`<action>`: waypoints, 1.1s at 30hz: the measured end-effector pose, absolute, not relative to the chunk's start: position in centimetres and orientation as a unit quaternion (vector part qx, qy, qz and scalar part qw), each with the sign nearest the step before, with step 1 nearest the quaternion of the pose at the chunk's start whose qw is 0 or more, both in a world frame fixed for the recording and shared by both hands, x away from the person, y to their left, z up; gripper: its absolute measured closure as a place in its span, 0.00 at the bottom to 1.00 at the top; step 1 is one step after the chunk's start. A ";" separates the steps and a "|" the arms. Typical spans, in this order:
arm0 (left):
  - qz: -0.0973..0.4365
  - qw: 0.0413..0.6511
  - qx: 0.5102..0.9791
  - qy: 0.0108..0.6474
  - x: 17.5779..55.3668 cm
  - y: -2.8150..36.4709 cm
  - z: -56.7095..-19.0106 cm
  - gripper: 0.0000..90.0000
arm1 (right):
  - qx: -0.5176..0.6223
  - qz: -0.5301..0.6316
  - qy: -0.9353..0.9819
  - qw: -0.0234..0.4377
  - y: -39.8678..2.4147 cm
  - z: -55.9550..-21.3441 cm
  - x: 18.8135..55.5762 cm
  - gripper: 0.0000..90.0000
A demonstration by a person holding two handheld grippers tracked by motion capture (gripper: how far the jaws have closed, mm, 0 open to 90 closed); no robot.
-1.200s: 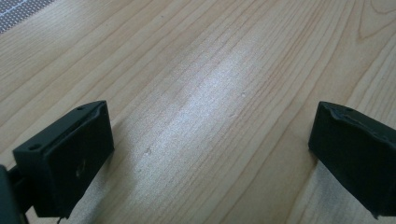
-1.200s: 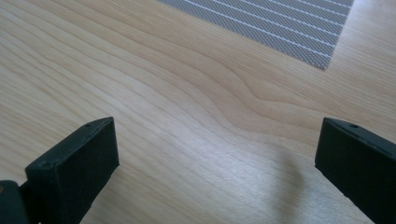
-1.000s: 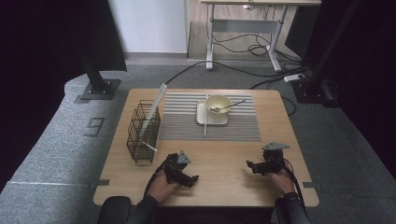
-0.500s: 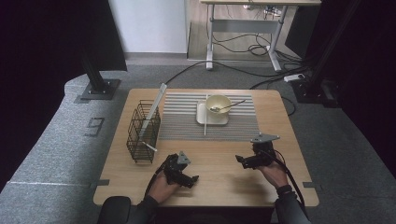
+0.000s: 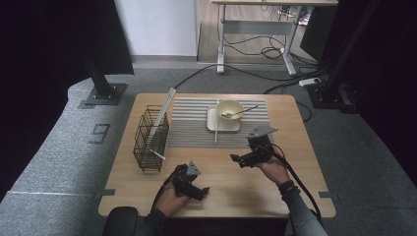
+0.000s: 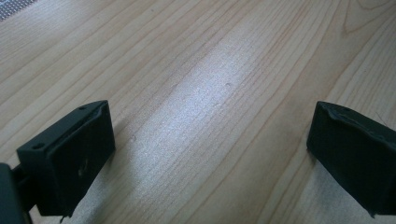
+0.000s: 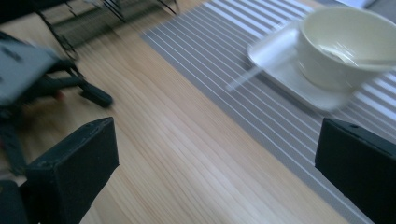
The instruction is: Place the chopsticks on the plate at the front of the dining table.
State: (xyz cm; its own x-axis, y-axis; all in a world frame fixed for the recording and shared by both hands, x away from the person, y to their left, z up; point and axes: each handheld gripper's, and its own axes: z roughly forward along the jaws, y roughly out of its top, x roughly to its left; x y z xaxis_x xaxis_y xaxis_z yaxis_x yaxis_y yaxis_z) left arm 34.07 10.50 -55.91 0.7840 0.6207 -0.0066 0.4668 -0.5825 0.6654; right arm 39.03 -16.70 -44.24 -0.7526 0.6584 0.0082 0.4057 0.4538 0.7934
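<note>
Two grippers are held over a wooden table (image 5: 295, 118), both with jaws spread and nothing between them.

The left gripper (image 5: 202, 190) is kept low near the table's front edge, and bare wood is seen between its wide-apart jaws in the left gripper view. The right gripper (image 5: 235, 158) is held above the table just in front of the striped mat (image 5: 189, 125), jaws spread and pointed leftward. The bowl (image 5: 230, 110) is seen on the mat, set on a white plate (image 5: 212, 124), with a spoon (image 5: 243, 111) resting in it; it is near the right gripper but apart from it. A thin white stick (image 5: 216, 121) is laid beside the plate. A wire rack (image 5: 149, 140) is placed at the mat's left, with a flat white piece (image 5: 163, 112) leaned in it.
</note>
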 end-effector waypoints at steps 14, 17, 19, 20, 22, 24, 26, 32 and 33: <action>0.115 0.337 0.881 0.312 33.7 10.5 -55.9 0.00 | 0.252 0.421 0.862 0.127 -9.9 -40.9 39.8 0.00; 0.115 0.337 0.881 0.312 33.7 10.6 -55.9 0.00 | 0.242 0.425 0.864 0.119 -8.6 -40.4 39.7 0.00; 0.115 0.337 0.881 0.313 33.5 10.6 -55.9 0.00 | 0.235 0.424 0.867 0.113 -7.8 -40.1 39.7 0.00; 0.115 0.337 0.881 0.312 33.5 10.6 -55.9 0.00 | 0.231 0.424 0.869 0.112 -7.4 -40.0 39.7 0.00; 0.114 0.337 0.880 0.314 33.4 10.6 -55.9 0.00 | 0.222 0.422 0.872 0.108 -6.5 -39.8 39.7 0.00; 0.115 0.336 0.881 0.313 33.4 10.6 -55.9 0.00 | 0.212 0.426 0.874 0.098 -5.4 -39.5 39.7 0.00; 0.114 0.336 0.881 0.313 33.3 10.7 -55.9 0.00 | 0.207 0.427 0.875 0.097 -5.1 -39.4 39.7 0.00; 0.115 0.334 0.881 0.314 33.0 10.8 -55.9 0.00 | 0.181 0.426 0.883 0.079 -2.3 -38.7 39.5 0.00; 0.115 0.334 0.881 0.313 33.0 10.8 -55.9 0.00 | 0.179 0.423 0.885 0.077 -1.8 -38.6 39.4 0.00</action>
State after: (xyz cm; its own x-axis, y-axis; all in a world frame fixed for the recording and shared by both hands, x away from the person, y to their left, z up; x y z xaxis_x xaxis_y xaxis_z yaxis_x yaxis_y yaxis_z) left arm 32.98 10.82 -55.92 0.7770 0.6294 -0.0069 0.4758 -0.5802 0.6611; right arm 39.43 -1.83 -38.58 -0.9245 0.3810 0.0152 0.2510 0.5782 0.7764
